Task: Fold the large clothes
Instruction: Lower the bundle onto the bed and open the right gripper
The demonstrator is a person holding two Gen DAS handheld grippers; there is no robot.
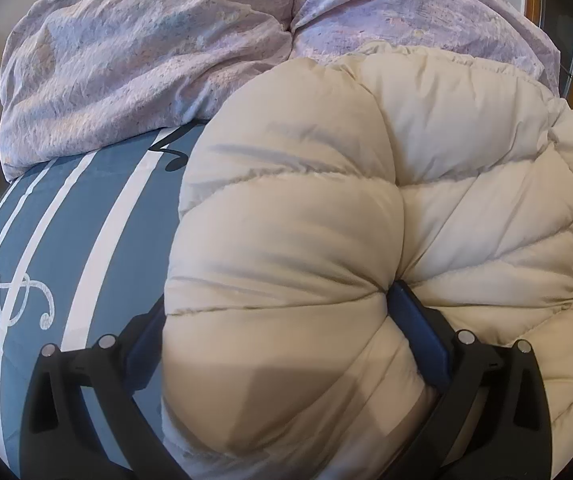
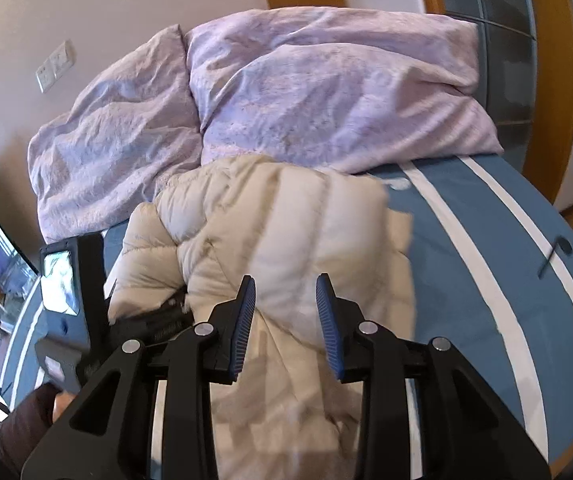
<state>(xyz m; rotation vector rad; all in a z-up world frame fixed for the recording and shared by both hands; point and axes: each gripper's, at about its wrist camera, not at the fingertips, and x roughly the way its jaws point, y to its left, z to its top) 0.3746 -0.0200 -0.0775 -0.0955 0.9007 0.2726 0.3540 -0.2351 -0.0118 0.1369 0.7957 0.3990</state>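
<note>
A cream puffer jacket (image 1: 366, 208) lies bunched on the bed. In the left wrist view my left gripper (image 1: 282, 320) is shut on a thick roll of it. The blue right pad (image 1: 418, 332) digs into a quilted seam, and the padding mostly hides the left pad. In the right wrist view the same jacket (image 2: 286, 232) sits below my right gripper (image 2: 286, 280). That gripper is open, its ribbed blue pads (image 2: 242, 320) apart and nothing pinched between them. The left gripper (image 2: 70, 292) shows at the jacket's left edge, with a hand (image 2: 60, 404) on it.
The bed has a blue sheet (image 2: 486, 264) with white stripes and music notes. A crumpled lilac duvet (image 2: 326, 100) fills the far end, touching the jacket's far edge. A wall socket (image 2: 55, 65) is at back left. A wood-framed glass door (image 2: 518, 40) stands at back right.
</note>
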